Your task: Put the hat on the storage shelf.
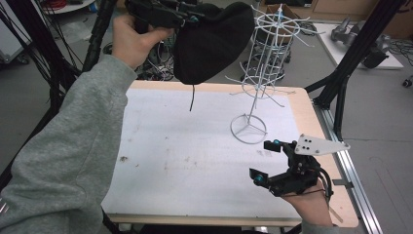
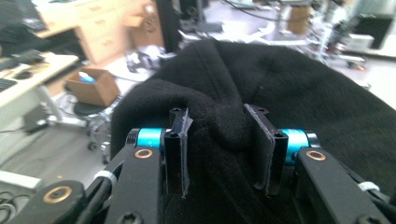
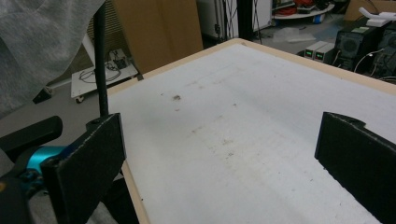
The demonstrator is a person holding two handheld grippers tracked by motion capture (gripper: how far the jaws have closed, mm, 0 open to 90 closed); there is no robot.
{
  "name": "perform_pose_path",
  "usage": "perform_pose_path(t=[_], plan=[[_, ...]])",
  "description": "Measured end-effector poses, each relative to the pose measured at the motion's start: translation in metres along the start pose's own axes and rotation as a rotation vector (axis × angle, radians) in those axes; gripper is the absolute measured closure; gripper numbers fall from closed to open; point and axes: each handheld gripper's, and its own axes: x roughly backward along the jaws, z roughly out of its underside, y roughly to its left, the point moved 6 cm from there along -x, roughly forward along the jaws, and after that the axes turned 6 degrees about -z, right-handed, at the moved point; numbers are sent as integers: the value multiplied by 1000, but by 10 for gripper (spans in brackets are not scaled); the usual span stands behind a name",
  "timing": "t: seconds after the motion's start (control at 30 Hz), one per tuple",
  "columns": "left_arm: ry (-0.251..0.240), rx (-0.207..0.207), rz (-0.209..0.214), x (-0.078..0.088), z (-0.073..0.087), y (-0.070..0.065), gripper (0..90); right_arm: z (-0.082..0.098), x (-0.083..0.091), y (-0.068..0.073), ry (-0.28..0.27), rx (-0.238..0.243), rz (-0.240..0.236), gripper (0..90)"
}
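You are mid-carry: your left gripper (image 1: 187,19) pinches a fold of the black knit hat (image 1: 214,41), held high over the table's (image 1: 195,146) far left edge, just left of the white wire rack (image 1: 265,63). Next, probably seat the hat over the rack's top. Your right gripper (image 1: 265,163) rests near right, jaws spread, empty. The left gripper view confirms the pinch; the high view gives the hat's clearance from the rack.
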Motion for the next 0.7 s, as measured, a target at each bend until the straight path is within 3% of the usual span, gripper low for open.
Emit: perform_pose_path(t=[0.03,0.13,0.17,0.27,0.3,0.47,0.5,0.53,0.7], plan=[[25,-1,17,-3,5,-1,627,-1,0,0,-3,4,0,8],[25,10,46,-5,10,-1,627,-1,1,1,-2,1,1,8],[20,31,65,-6,16,1,627,-1,1,1,-2,1,3,8],[31,39,74,-8,23,3,625,-2,1,2,-2,5,3,8],[56,34,75,-10,28,4,622,-2,1,2,-3,7,3,8],[45,36,99,-12,32,1,621,-1,0,1,-1,2,4,8],[27,55,126,-13,34,0,622,-1,0,1,0,1,4,8],[27,55,126,-13,34,0,624,-1,0,1,2,1,3,8],[66,64,132,-20,48,0,621,-2,1,3,-3,9,1,8]])
